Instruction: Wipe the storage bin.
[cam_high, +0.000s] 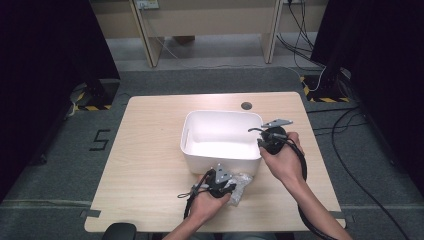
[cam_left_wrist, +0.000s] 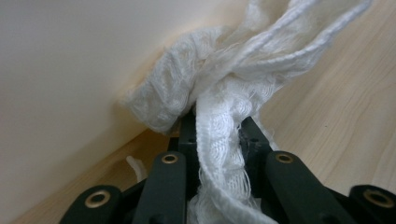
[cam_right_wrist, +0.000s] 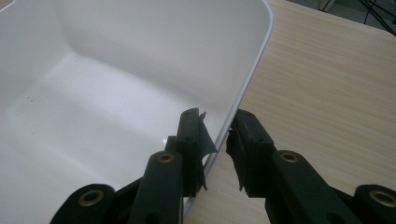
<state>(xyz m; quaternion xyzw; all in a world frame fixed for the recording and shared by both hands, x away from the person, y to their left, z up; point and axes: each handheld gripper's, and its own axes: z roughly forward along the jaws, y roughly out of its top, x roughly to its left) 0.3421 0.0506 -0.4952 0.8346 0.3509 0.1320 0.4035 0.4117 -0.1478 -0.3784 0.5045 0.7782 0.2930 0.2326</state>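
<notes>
White mesh cloth (cam_left_wrist: 219, 84) is clamped between the closed jaws of the left gripper (cam_high: 221, 184), on the table (cam_high: 145, 165) against the near wall of the white bin (cam_high: 220, 162). The bin's right rim is straddled, apparently pinched, by the right gripper (cam_right_wrist: 217, 140); the opening lies directly beyond the cloth.

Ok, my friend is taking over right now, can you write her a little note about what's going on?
Left gripper: shut on the white cloth, which lies on the table against the near outer wall of the white bin.
Right gripper: its fingers straddle the bin's right rim, one inside, one outside; whether they pinch it cannot be told.
Done: cloth gripped, right gripper set at the bin's rim.
Left, probably: lift the cloth over the wall and drop it into the bin, which has nothing in it.
</notes>
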